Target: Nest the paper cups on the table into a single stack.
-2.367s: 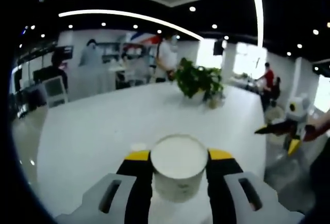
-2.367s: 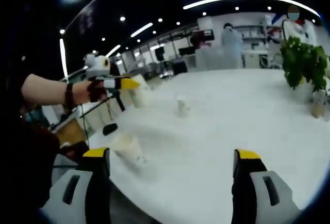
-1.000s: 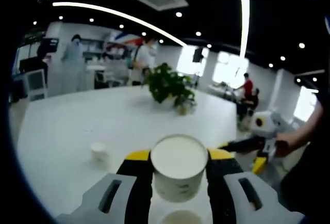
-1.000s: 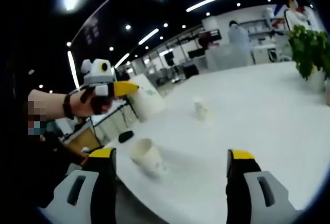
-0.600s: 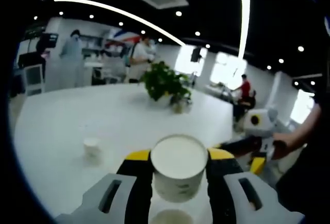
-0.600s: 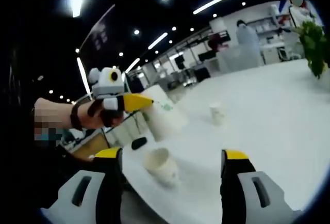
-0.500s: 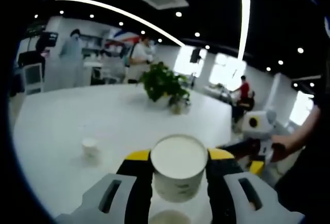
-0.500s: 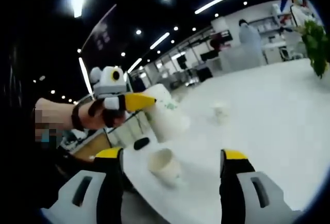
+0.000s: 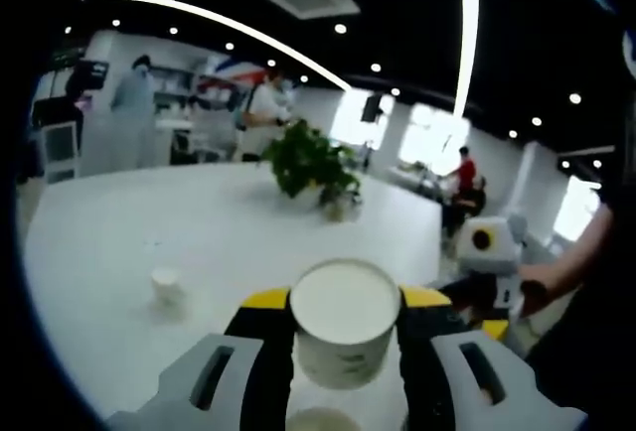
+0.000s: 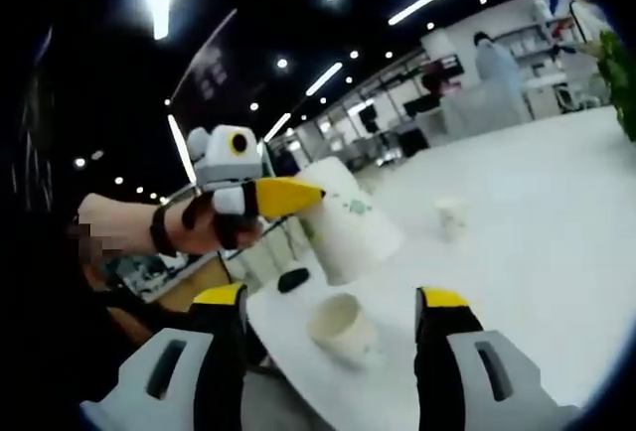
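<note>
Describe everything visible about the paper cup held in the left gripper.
The held paper cup is white, apparently plain paper, with a small green mark on its side in the right gripper view. The left gripper clamps it between yellow-tipped jaws, mouth facing that camera. In the right gripper view it is tilted, carried above the white table, over an open cup standing near the edge, not touching it.

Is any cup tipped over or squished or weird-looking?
Nothing looks squished or spilled. The white paper cup with the green mark is tilted only because the left gripper holds it in the air. The open white paper cup near the table edge leans in this view, and the small white paper cup farther off stands upright.
</note>
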`<state>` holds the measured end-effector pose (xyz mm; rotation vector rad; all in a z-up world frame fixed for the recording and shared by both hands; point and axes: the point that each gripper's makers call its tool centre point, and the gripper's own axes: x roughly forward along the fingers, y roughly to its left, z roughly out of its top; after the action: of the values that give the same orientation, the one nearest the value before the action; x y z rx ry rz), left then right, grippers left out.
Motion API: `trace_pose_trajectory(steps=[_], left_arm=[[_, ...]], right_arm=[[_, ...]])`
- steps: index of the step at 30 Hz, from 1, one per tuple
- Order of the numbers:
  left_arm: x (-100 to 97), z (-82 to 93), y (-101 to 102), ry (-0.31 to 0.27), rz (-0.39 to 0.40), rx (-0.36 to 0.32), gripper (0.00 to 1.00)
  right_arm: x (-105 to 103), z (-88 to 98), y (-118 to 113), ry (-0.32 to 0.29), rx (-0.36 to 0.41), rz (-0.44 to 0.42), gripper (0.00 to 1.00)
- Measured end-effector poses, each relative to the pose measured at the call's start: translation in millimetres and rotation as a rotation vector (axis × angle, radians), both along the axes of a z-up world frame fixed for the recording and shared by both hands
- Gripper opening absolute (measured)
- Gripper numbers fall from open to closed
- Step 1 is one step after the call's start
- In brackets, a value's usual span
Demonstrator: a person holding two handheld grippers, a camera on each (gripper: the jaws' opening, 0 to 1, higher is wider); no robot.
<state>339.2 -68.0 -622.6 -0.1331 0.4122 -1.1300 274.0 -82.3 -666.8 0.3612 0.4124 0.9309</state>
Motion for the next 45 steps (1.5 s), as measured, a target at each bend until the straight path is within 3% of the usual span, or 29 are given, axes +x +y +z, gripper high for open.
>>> trace_pose_trajectory(steps=[10,19,24,32,38,45], left_arm=[[-9.1,-0.7,-9,0.010,-0.023,-0.004,0.39],[-11.7,3.5,-5,0.021,-0.015,-0.051,0.39],[-13.5,3.2,-1,0.036,-0.011,-0.061,0.39],[-26.9,7.4,5,0.072,-0.065,-0.122,0.39],[-38.4,-1.7,8,0.105,-0.107,-0.110,0.39],[-44.0,-0.8,8,0.115,-0.124,-0.133,0.39]], right_arm=[[-5,5.4,14,0.000,0.033,0.048,0.60],[2,22.7,9,0.013,0.126,0.006,0.59],[2,27.7,7,0.004,0.131,0.006,0.57],[-6,37.0,-1,-0.029,0.173,0.042,0.44],[-10,42.3,-5,-0.034,0.204,0.062,0.35],[-9,48.3,-8,-0.029,0.244,0.067,0.25]])
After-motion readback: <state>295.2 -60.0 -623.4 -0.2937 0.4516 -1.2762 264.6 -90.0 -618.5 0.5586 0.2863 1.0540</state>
